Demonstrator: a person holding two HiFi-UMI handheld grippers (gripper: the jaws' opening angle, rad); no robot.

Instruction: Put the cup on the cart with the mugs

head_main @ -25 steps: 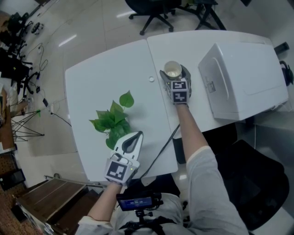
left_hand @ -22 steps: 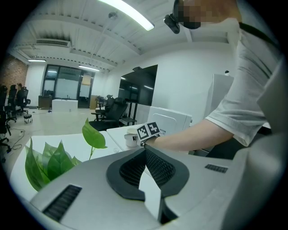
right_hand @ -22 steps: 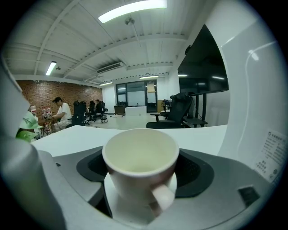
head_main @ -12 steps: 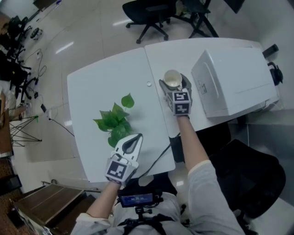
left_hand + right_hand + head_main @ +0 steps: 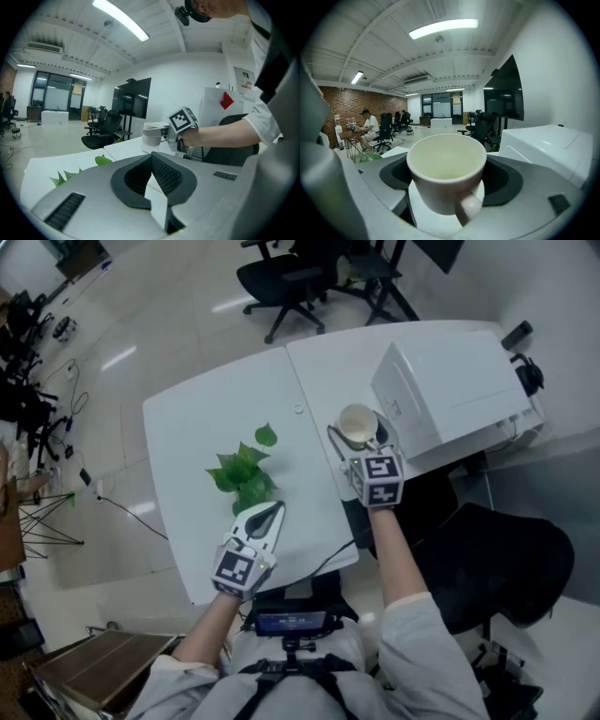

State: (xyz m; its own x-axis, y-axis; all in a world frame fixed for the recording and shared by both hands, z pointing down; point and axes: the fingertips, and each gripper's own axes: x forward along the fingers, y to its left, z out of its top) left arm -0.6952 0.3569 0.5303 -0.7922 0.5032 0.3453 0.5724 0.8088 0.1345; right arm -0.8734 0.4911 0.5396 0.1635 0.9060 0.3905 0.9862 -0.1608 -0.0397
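An empty off-white cup [image 5: 357, 425] with a handle is held upright above the white table's [image 5: 187, 427] right near edge, with my right gripper [image 5: 357, 434] shut on it. The right gripper view shows the cup [image 5: 446, 171] filling the space between the jaws, its handle facing the camera. My left gripper [image 5: 266, 517] hovers shut and empty over the table's near edge, beside a green leafy plant [image 5: 244, 476]. From the left gripper view, its pads [image 5: 161, 176] meet at the tip, and the cup [image 5: 152, 137] shows beyond them. No cart or mugs are in view.
A large white box-like machine [image 5: 450, 390] takes up the table's right end. Black office chairs [image 5: 281, 273] stand beyond the table, and another black chair [image 5: 502, 563] is at the lower right. A cable [image 5: 323, 563] hangs off the near edge. A person sits at a far desk [image 5: 370, 129].
My right gripper has lifted the cup off the table and drawn it back toward the near edge. The left gripper has risen a little, still shut.
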